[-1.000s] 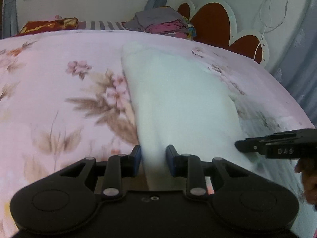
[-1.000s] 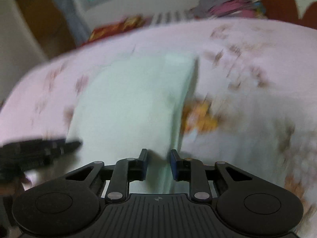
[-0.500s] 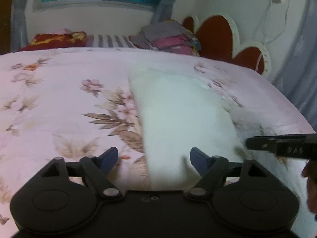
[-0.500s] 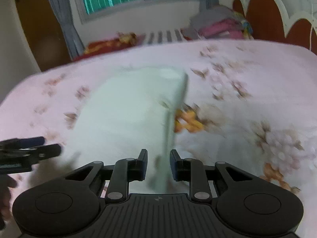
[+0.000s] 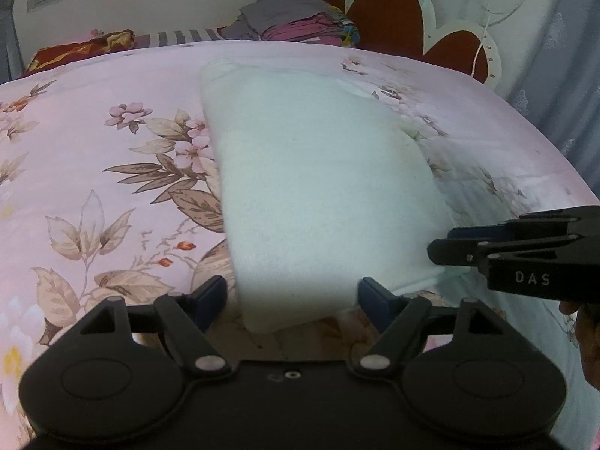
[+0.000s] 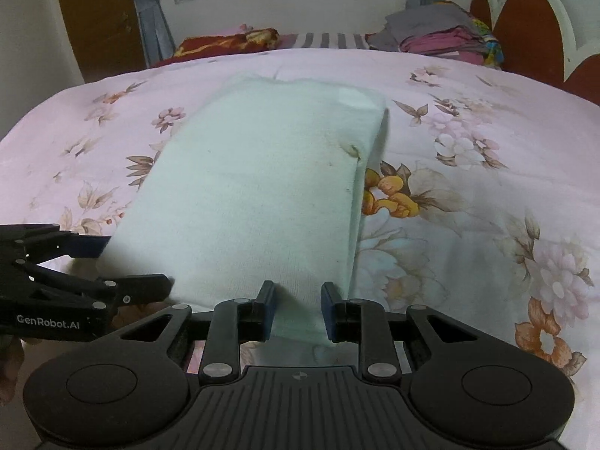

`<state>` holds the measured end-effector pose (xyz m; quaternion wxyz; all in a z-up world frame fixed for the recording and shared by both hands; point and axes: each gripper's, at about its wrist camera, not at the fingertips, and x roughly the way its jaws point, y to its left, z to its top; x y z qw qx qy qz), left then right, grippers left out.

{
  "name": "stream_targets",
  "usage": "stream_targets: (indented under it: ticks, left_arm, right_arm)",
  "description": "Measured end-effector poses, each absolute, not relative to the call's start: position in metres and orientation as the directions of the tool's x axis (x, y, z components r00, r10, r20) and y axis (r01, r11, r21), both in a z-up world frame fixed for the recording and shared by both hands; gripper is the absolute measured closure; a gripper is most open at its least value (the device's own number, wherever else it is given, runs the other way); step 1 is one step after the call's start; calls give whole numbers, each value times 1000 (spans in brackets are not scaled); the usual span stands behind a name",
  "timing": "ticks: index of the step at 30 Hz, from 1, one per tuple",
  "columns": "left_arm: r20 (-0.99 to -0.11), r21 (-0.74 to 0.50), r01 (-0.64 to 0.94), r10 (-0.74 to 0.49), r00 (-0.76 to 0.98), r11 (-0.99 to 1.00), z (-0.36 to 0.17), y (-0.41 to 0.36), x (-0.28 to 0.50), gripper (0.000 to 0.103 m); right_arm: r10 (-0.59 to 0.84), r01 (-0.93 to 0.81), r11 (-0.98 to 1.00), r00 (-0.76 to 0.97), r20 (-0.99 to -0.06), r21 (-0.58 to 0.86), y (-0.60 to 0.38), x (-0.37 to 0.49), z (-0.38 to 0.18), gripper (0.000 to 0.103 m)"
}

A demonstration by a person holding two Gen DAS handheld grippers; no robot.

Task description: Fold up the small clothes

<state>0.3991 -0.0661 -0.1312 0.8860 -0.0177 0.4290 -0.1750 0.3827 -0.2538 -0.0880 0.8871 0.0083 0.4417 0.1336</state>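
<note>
1. Your left gripper (image 5: 292, 298) was pinched on the near edge of the cloth (image 5: 318, 187) a second ago, now its jaws are spread wide with the cloth's near left corner just sitting between them, so that side's let go

2. Your right gripper (image 6: 296, 311) is partway apart, jaws either side of the near right corner. A second ago they were closer together and pinching, so looks like it's releasing too, though I can't tell if the pads still touch the fabric

3. The cloth lies flat on the floral bedspread (image 5: 93, 187) as a long folded rectangle running away from you, folded edge on the right in the right wrist view

4. What that means: this fold looks laid down and done. I'd guess the next one goes end to end, near edge up to the far edge, so you'd need to re-grip both near corners

5. Stack of folded clothes (image 6: 438, 33) sits at the far end by the headboard, probably where this ends up
</note>
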Motion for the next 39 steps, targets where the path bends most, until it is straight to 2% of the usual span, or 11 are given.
stream_targets:
  ticks: [6,8,9,11,13,18,21,23,28,34,39]
  left_arm:
    - [-706,-211,214,-300,641,954,-111,-52,404,18]
    - [-683,-237,166,-286,672,957,-104,-43,415,16]
    - [-678,-238,150,-275,682,960,-100,-42,423,16]
    - [-665,-247,144,-276,694,958,-96,-40,443,28]
    - [-678,-269,135,-288,677,954,-98,-40,466,35]
    - [-716,-249,125,-270,644,960,-115,-52,493,33]
    - [-741,-228,118,-251,623,966,-124,-56,494,23]
    - [-738,-217,122,-245,629,968,-122,-56,490,23]
    - [-728,-241,116,-258,635,964,-118,-52,490,22]
    - [-698,-428,74,-381,606,901,-123,-41,504,23]
    - [-687,-520,16,-429,587,854,-134,-33,514,31]
  right_arm:
    - [247,-140,969,642,-726,206,-273,382,-71,77]
    - [228,-81,968,678,-699,237,-285,388,-63,45]
    - [232,-68,963,696,-680,259,-290,391,-59,36]
    - [264,-87,952,717,-645,293,-295,404,-53,37]
    - [282,-111,949,722,-632,296,-292,424,-50,49]
    - [289,-146,954,683,-671,262,-273,470,-60,50]
    - [139,-95,990,670,-729,102,-277,482,-84,56]
    - [209,-29,968,646,-734,249,-308,486,-94,56]
    - [304,-28,919,687,-660,394,-340,480,-79,55]
    - [526,14,752,590,-612,659,-367,499,-105,38]
    - [626,16,671,525,-577,742,-368,511,-124,37]
